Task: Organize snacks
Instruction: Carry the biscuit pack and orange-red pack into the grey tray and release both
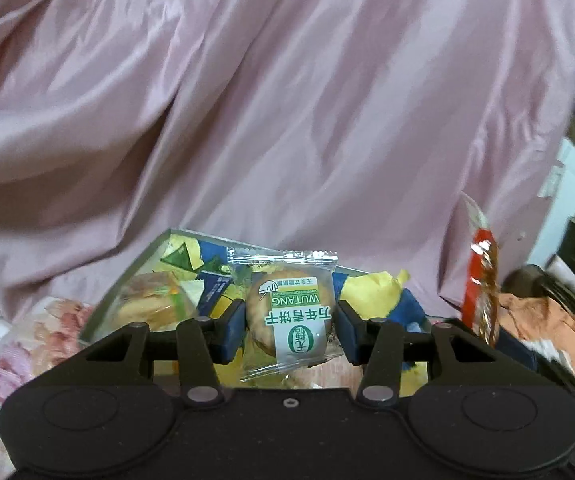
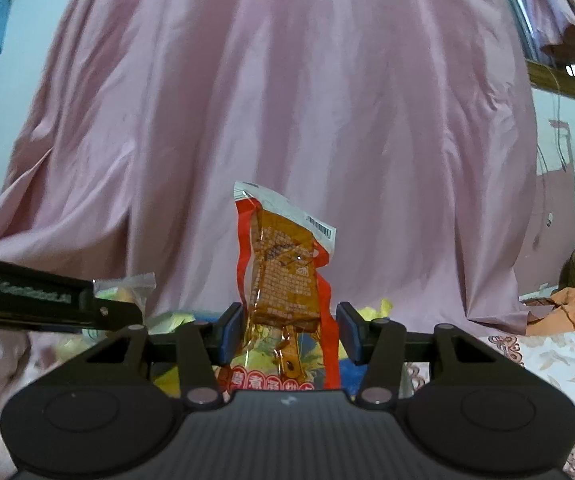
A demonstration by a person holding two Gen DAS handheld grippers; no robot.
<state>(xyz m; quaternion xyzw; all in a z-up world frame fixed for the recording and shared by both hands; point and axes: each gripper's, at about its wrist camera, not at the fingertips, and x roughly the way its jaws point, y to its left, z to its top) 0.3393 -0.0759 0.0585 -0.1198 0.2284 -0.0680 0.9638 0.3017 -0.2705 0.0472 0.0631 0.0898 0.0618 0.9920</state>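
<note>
Biscuit packet (image 1: 290,312), clear-wrapped and light, sits pinched between the left tongs (image 1: 290,330) part-way spread; brittle inside, so grip across the round cake, gently. To the right, the right tongs (image 2: 290,330) clamp a slick red-and-orange snack pouch (image 2: 283,276) at its lower middle, upright and floppy. Just beyond, more wrapped snacks fill a tray (image 1: 127,280) on the floral bed; pink drape (image 1: 287,100) behind.

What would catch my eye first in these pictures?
A huge pink curtain fills the background of both views. In front, the left gripper holds up a clear-wrapped WUTANG biscuit, while the right gripper lifts a red and orange snack packet.
</note>
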